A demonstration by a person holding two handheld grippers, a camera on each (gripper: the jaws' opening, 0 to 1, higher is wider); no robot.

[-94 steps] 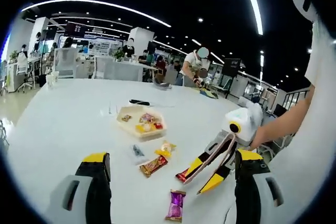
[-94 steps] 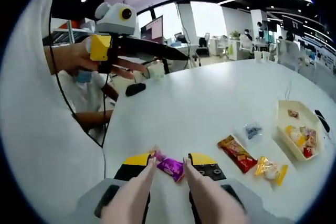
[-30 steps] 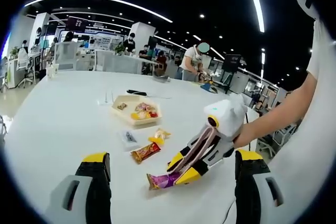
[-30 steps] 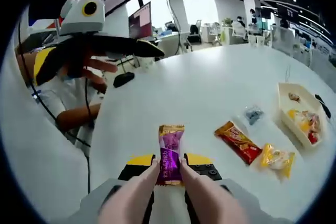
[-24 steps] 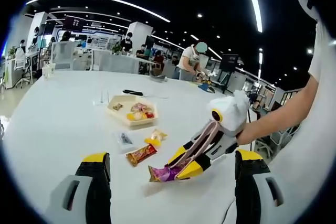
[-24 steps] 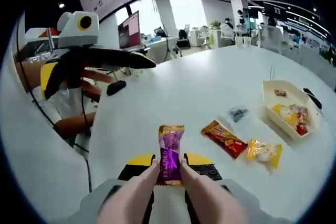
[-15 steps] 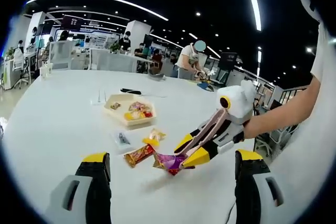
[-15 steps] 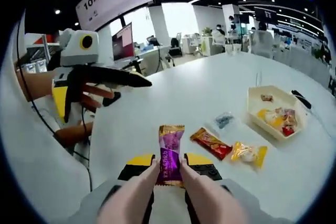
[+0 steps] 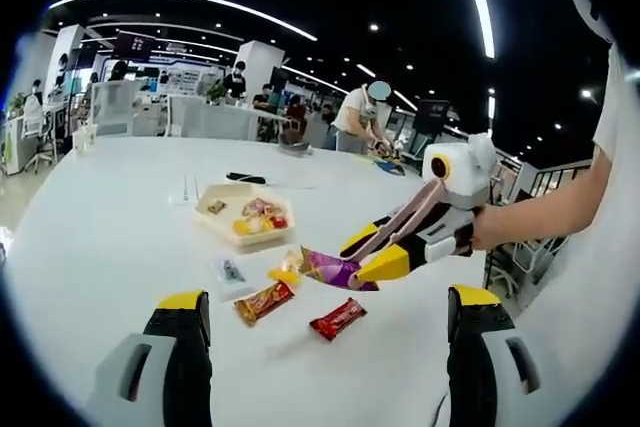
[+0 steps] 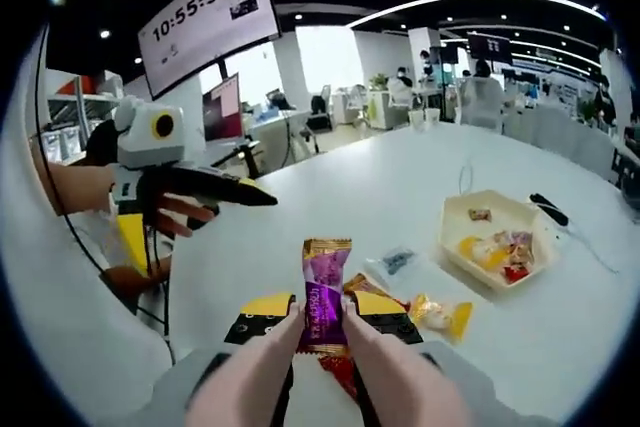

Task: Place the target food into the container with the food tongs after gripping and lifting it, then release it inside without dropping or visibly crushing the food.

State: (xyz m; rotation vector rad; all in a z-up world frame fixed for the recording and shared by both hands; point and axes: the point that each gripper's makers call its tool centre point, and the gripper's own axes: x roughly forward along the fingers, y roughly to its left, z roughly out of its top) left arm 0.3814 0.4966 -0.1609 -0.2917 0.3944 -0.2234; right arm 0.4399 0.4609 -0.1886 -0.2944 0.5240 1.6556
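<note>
1. While the right gripper (image 10: 322, 319) was raised above the white round table (image 10: 400, 197), its pale tong jaws stood clamped on a purple foil-wrapped candy (image 10: 323, 294), which stood upright between them.
2. Seen from the left gripper view, that right gripper (image 9: 368, 259) reached in from 3 o'clock, carrying the purple candy (image 9: 330, 268) in the air above the table (image 9: 100, 217).
3. At 11 o'clock from the held candy sat the cream hexagonal paper tray (image 9: 222, 222), with mixed sweets inside.
4. On the tabletop lay a yellow-wrapped sweet (image 9: 287, 268), an orange-brown snack bar (image 9: 262, 302), a red wrapped bar (image 9: 338, 318) and a small clear packet (image 9: 229, 271).
5. The left gripper (image 9: 320, 367) showed its yellow-tipped black jaws wide apart, holding nothing.
6. From the right gripper view, the tray (image 10: 455, 215) lay at 2 o'clock, well apart from the candy.
</note>
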